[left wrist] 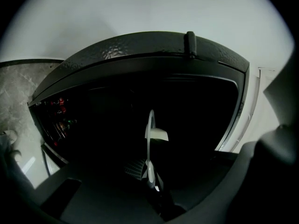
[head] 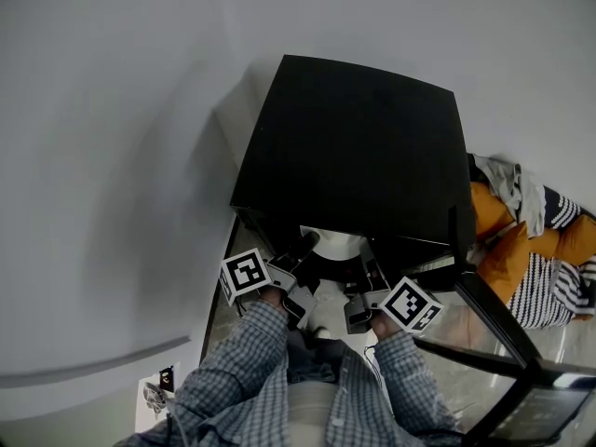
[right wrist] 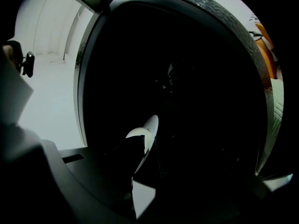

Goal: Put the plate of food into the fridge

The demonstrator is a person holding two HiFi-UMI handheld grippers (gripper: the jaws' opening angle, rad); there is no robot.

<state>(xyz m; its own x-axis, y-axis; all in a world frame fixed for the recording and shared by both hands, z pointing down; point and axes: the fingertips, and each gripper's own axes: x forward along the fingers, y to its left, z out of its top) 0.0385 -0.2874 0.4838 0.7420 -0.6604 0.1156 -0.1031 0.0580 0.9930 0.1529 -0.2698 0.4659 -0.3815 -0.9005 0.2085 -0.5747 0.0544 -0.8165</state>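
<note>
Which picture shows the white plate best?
The head view. It shows the plate from above, its white face at the fridge opening. The left gripper view shows only its thin rim, edge-on in the dark. The right gripper view shows the same.

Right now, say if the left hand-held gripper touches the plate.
Touching: in the left gripper view, the left hand-held gripper clamps the white plate.

A heap of cloth lies at the right, against the pale wall (head: 112, 110). It is made up of an orange piece (head: 495, 242), a black-and-white striped piece (head: 542, 291) and a grey-white piece (head: 510, 182) on top. A small printed sheet (head: 156, 391) shows at lower left. The floor (left wrist: 18, 92) is mottled grey.
</note>
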